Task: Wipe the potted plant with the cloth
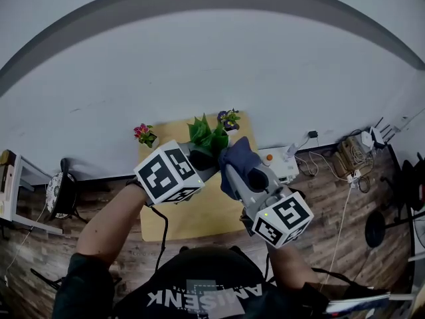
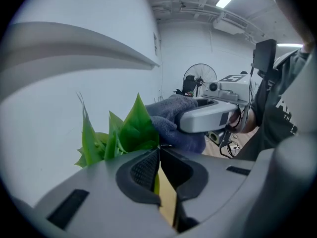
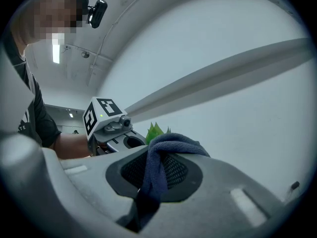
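Note:
The green plant (image 1: 207, 136) has long pointed leaves and is held up over the wooden table (image 1: 192, 221). My left gripper (image 1: 202, 157) is shut on it low down, and the jaws stand almost together in the left gripper view with a thin green sliver between them. Its leaves (image 2: 133, 128) rise just past the tips, and its pot is hidden. My right gripper (image 1: 234, 168) is shut on a dark blue cloth (image 1: 239, 161). The cloth (image 2: 173, 115) bunches right against the leaves. In the right gripper view the cloth (image 3: 168, 145) drapes over the jaws, with the leaf tips (image 3: 156, 129) behind.
Two small flower pots stand at the table's far edge, a pink one (image 1: 145, 134) on the left and a purple one (image 1: 228, 119) on the right. A white box (image 1: 279, 165) and cables lie on the floor to the right. A round stool (image 1: 60, 195) stands at the left.

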A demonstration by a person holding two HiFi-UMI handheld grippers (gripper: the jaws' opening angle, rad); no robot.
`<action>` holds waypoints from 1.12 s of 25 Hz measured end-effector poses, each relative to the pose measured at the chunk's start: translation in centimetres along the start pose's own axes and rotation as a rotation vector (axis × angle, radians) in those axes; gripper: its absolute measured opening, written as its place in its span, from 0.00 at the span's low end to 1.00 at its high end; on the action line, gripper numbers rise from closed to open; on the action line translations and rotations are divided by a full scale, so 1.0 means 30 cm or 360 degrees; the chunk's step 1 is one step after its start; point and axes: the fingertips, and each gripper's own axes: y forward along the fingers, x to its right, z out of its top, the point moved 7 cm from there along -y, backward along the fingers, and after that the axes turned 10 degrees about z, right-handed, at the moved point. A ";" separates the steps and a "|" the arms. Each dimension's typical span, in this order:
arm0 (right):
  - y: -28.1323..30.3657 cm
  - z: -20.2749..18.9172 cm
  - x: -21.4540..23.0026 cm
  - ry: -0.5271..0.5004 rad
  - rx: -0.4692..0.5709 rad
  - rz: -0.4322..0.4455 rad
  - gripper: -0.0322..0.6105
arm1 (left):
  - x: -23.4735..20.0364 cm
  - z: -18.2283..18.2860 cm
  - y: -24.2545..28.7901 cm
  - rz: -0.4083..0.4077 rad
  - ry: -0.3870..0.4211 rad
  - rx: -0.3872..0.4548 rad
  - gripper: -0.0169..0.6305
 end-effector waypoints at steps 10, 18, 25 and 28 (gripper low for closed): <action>0.028 -0.032 -0.001 -0.0020 -0.0042 0.0007 0.12 | -0.003 0.009 -0.052 0.0013 0.0010 0.0033 0.04; 0.002 -0.124 -0.016 0.0008 -0.0107 -0.0074 0.12 | 0.021 -0.020 -0.100 -0.0002 0.0007 0.0067 0.04; -0.036 -0.203 0.038 0.0085 -0.0198 -0.0153 0.12 | 0.023 -0.019 -0.109 -0.0060 -0.0006 0.0066 0.04; -0.048 -0.235 0.054 0.0110 -0.0229 -0.0180 0.12 | 0.026 -0.022 -0.114 -0.0071 -0.0006 0.0065 0.04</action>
